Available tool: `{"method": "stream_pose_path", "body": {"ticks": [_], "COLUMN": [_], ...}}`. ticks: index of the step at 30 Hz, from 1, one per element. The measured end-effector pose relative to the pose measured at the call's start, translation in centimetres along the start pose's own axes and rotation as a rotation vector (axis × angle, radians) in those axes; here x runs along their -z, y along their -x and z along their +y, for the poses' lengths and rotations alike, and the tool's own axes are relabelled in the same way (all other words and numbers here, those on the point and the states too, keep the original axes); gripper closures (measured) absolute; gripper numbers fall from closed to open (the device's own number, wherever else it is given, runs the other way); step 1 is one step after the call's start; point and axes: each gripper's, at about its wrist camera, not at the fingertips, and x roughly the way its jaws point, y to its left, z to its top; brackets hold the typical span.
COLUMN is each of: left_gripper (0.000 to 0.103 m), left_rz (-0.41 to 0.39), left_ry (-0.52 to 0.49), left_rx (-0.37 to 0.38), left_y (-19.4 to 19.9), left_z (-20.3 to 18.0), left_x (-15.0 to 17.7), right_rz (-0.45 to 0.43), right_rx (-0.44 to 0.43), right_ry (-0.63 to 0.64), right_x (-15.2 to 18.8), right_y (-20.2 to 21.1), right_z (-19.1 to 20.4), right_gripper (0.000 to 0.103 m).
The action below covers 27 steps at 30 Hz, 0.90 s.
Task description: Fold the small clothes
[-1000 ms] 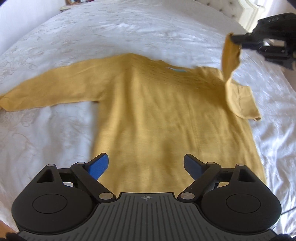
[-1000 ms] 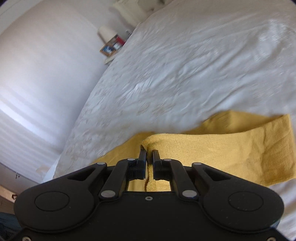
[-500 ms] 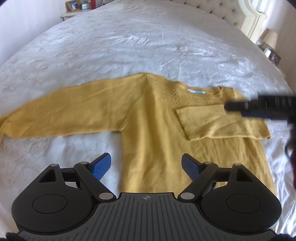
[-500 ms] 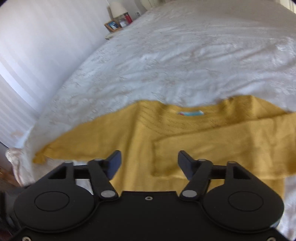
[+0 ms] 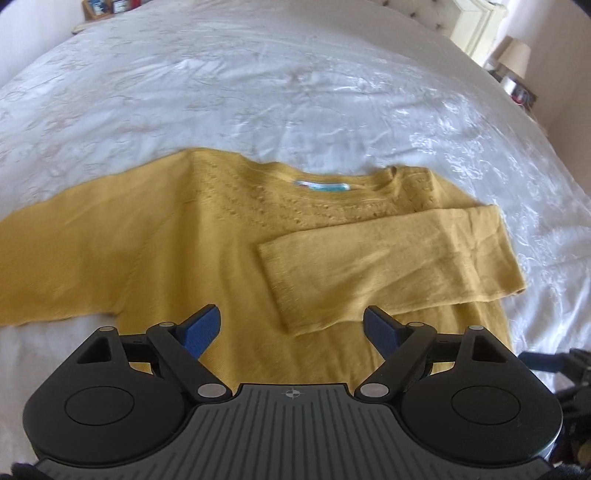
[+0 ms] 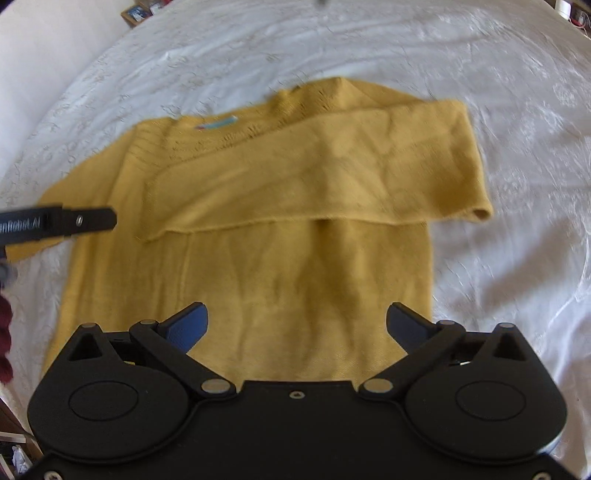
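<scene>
A mustard yellow sweater [image 5: 207, 258] [image 6: 295, 280] lies flat on the white bedspread [image 5: 295, 92], neck label away from me. Its right sleeve [image 5: 388, 258] [image 6: 314, 177] is folded across the chest; the left sleeve [image 5: 74, 251] stretches out flat to the left. My left gripper [image 5: 291, 325] hovers over the lower body of the sweater, open, nothing between its blue pads. My right gripper [image 6: 297, 325] hangs above the sweater's hem area, its jaws opening wide with nothing between them. A black part of the left gripper shows at the left edge of the right wrist view.
The white embroidered bedspread [image 6: 517, 110] spreads around the sweater on all sides. A tufted headboard and a lamp [image 5: 515, 59] on a nightstand stand at the far right. Framed pictures [image 5: 99, 5] sit on a stand at the far left.
The right gripper carried the right sleeve over the chest, let it go and opened wide, then drew back toward the hem. The left gripper shifted right over the sweater body.
</scene>
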Motion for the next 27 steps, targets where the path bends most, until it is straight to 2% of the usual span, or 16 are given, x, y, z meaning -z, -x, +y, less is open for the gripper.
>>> {"method": "stream_pose_path", "body": {"ticks": [5, 9, 12, 16, 18, 19, 21, 22, 23, 24, 26, 27], "left_gripper": [0.019, 0.019, 0.019, 0.02, 0.03, 0.043, 0.052, 0.062, 0.072, 0.075, 0.09, 0.094], "left_rz": [0.014, 0.056, 0.082, 0.089, 0.07, 0.06, 0.055, 0.048, 0.042, 0.036, 0.016, 0.014], "left_ry": [-0.028, -0.022, 0.012, 0.065, 0.093, 0.106, 0.134, 0.143, 0.144, 0.139, 0.113, 0.09], "left_rx": [0.025, 0.018, -0.002, 0.024, 0.035, 0.026, -0.005, -0.002, 0.006, 0.006, 0.011, 0.012], "left_y": [-2.9, -5.3, -6.7, -7.6, -7.4, -7.2, -6.9, -6.8, -6.7, -6.6, -6.2, -6.1], "left_z": [-1.1, -1.0, -0.4, 0.2, 0.3, 0.3, 0.2, 0.1, 0.1, -0.1, -0.6, -1.0], "left_x": [-0.9, -1.4, -1.5, -1.6, -2.1, -2.3, -2.8, -3.0, -3.3, -3.4, -3.7, -3.8], "right_rz": [0.032, 0.055, 0.065, 0.075, 0.079, 0.081, 0.085, 0.087, 0.088, 0.088, 0.087, 0.085], "right_rx": [-0.024, -0.035, -0.04, -0.049, -0.054, -0.055, -0.056, -0.056, -0.056, -0.055, -0.054, -0.053], "right_ry": [0.024, 0.044, 0.061, 0.071, 0.073, 0.076, 0.08, 0.081, 0.081, 0.079, 0.073, 0.069], "right_x": [0.6, 1.1, 1.2, 1.4, 1.5, 1.6, 1.7, 1.7, 1.7, 1.8, 1.8, 1.7], "right_y": [-1.2, -2.1, -2.4, -2.7, -2.7, -2.6, -2.6, -2.6, -2.6, -2.6, -2.5, -2.6], "right_z": [-0.4, -0.3, -0.2, -0.5, -0.6, -0.6, -0.7, -0.7, -0.7, -0.7, -0.6, -0.6], "right_gripper": [0.0, 0.0, 0.0, 0.0, 0.0, 0.0, 0.0, 0.0, 0.0, 0.0, 0.0, 0.0]}}
